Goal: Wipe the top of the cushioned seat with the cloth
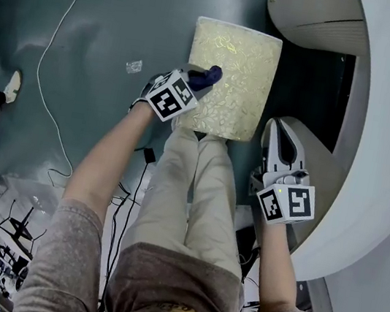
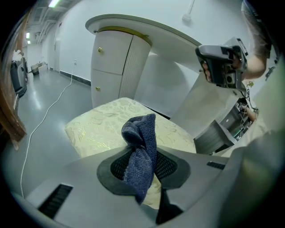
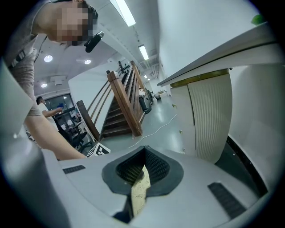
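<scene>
The cushioned seat (image 1: pixel 234 77) is a cream block with a gold leaf pattern, standing on the grey floor just beyond my knees. A dark blue cloth (image 1: pixel 206 78) is bunched at its near left edge, and my left gripper (image 1: pixel 196 81) is shut on it. In the left gripper view the cloth (image 2: pixel 140 151) stands up between the dark pads, with the seat (image 2: pixel 98 127) behind it. My right gripper (image 1: pixel 279 129) hangs to the right of the seat, off it, with its jaws shut on nothing. Through their slit shows a sliver of the seat (image 3: pixel 139 196).
A white curved counter (image 1: pixel 380 108) wraps round the right side, and its cabinet (image 2: pixel 113 67) stands behind the seat. A white cable (image 1: pixel 60 33) and a small clear scrap (image 1: pixel 134 66) lie on the floor at left. A wooden staircase (image 3: pixel 122 104) stands farther off.
</scene>
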`<state>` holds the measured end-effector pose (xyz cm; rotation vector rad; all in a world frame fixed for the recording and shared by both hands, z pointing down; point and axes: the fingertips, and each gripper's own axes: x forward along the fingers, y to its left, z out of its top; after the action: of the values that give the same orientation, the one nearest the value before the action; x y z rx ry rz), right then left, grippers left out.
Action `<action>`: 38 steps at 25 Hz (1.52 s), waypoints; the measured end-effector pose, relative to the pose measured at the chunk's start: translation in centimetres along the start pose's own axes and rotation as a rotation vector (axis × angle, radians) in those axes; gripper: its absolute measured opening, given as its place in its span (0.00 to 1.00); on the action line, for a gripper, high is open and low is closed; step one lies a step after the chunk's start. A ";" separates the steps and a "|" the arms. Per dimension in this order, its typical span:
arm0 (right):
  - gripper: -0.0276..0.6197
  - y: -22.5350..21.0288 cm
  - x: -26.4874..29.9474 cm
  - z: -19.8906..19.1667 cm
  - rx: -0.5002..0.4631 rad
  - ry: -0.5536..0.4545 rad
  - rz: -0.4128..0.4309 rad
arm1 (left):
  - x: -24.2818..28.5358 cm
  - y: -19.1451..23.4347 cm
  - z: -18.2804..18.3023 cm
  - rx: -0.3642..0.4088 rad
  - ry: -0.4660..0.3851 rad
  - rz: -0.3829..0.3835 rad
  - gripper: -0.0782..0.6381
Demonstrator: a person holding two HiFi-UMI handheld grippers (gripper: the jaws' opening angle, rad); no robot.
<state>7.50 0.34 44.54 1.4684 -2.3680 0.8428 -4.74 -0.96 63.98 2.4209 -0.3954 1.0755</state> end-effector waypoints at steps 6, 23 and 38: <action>0.05 0.1 -0.4 0.0 0.001 -0.007 -0.005 | -0.2 -4.4 -2.4 -0.011 0.018 -0.055 0.25; 0.05 -0.1 -1.8 -0.9 0.011 -0.010 -0.020 | -0.4 -12.2 -6.5 -0.184 -0.014 -0.137 0.25; 0.05 -0.9 -2.3 -1.0 0.018 -0.018 -0.024 | -0.2 -14.0 -5.1 -0.217 -0.002 -0.259 0.25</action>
<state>9.26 2.35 44.53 1.5147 -2.3573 0.8507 -1.99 13.61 62.72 2.2085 -0.1813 0.8697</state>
